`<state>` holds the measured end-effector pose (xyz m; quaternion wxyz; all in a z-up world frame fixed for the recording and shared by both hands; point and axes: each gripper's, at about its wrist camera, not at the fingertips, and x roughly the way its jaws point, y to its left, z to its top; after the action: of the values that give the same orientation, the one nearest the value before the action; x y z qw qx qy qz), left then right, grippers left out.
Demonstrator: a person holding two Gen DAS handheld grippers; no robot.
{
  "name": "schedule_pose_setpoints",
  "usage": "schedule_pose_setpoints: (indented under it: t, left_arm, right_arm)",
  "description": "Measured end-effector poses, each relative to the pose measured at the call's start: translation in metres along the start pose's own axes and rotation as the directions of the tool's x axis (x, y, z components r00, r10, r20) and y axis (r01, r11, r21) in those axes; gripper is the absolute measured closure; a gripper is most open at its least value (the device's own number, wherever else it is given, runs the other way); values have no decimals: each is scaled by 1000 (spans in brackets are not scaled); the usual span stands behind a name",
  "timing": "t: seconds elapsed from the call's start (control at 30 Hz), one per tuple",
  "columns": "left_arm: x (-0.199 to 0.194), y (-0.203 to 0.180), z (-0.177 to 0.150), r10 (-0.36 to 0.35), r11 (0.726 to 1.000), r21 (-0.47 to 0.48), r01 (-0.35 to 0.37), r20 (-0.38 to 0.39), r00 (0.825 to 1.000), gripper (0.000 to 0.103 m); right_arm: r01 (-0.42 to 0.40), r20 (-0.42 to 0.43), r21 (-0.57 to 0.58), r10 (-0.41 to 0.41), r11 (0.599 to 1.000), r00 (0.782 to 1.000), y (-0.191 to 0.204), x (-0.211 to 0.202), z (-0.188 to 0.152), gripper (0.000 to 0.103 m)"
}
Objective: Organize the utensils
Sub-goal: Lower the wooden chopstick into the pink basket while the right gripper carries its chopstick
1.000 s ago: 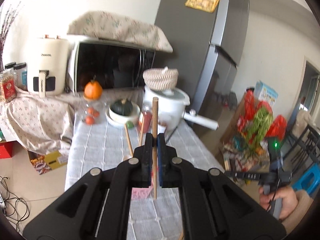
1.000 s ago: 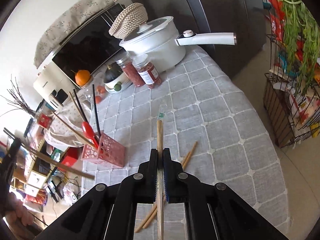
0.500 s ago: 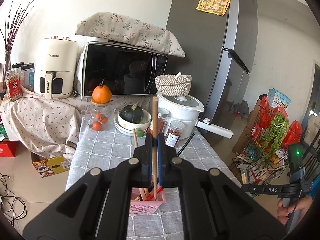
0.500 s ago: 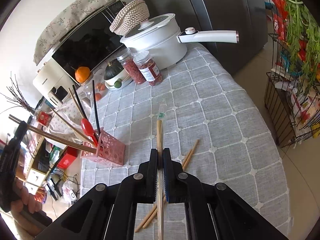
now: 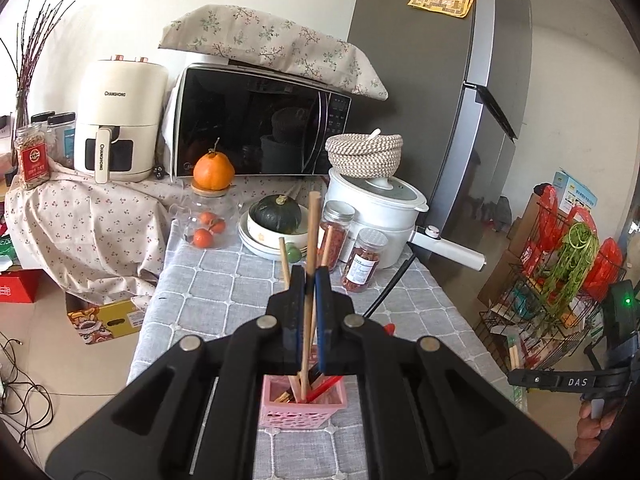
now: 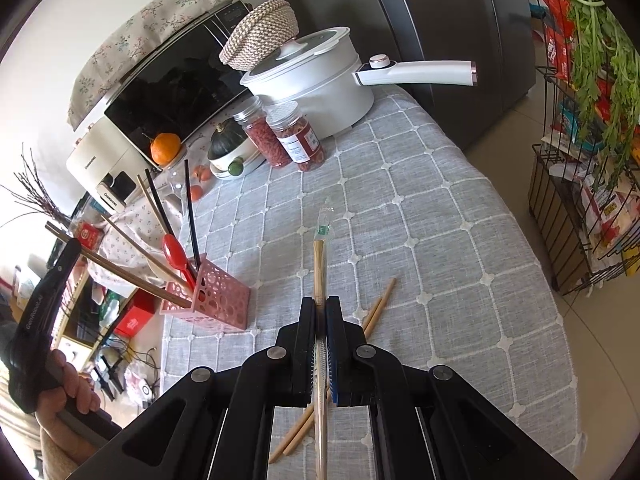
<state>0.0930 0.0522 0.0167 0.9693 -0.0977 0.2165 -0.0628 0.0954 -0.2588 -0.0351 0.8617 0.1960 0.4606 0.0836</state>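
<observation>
Left gripper point(image 5: 308, 280): jaws clamped on a single wooden chopstick point(image 5: 311, 240). Stick stands near upright, lower end down inside the pink holder point(image 5: 276, 400), top end poking up above the fingertips. In the right wrist view the same stick runs at a slant from the gripper at far left into the holder point(image 6: 218, 300).

Pink holder sits on the grey checked tablecloth point(image 6: 440, 220), near the table's left edge as the right camera sees it. Already in it: a red spoon point(image 6: 175, 250), black chopsticks point(image 6: 191, 216), a few more wooden sticks.

Right gripper point(image 6: 321, 304): jaws pinched on a wrapped pair of chopsticks point(image 6: 320, 264), clear sleeve with a green label at the far tip. Pair points forward over the cloth, right of the holder and apart from it.

Loose pair of bare wooden chopsticks point(image 6: 378, 308) lies flat on the cloth just right of the gripper, running back under its fingers.

Back of table: two jars point(image 6: 296, 136) of red stuff, bowl with a dark green squash point(image 5: 278, 216), white pot point(image 6: 320, 80) with a long handle, woven basket upside down on the lid. Microwave point(image 5: 256, 124) behind, fridge point(image 5: 432, 100) at right.
</observation>
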Motion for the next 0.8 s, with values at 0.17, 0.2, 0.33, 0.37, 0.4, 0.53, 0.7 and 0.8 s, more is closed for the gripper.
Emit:
schedule_pose_setpoints:
  t: [0.17,0.2,0.33,0.37,0.4,0.53,0.7,0.8]
  left_arm:
    - [7,8,-3,48,999,-15,-49,-23,999,98]
    - [7,9,-3,56,998,-19,-56,-23,998,98]
    - [14,14,-5,77,996,-36,-79,-58,995,98]
    - [15,15,-6,83,996,-39,-86,-63,995,98]
    - [15,17,-6,86,995,-45,-90,-70,994,98]
    - [15,22,-6,109,992,-61,-114,-86,990,97]
    - [21,30,-5,88,989,-106,-99,-110,990,97]
    - [27,32,-6,92,988,-110,-105,-118,989,97]
  right_arm:
    - [-1,-8,-2,1,1000,1000,1,2,0,98]
    - [-1,-8,-2,1,1000,1000,1,2,0,98]
    - [-1,-9,-3,1,1000,1000,2,3,0,98]
    - [-1,-10,-4,1,1000,1000,3,3,0,98]
    - [-1,-10,-3,1,1000,1000,3,4,0,98]
    - [-9,1,-6,9,1000,1000,6,4,0,98]
    - [-31,27,-17,31,999,999,15,2,0,98]
    - [-43,43,-27,44,999,998,22,2,2,98]
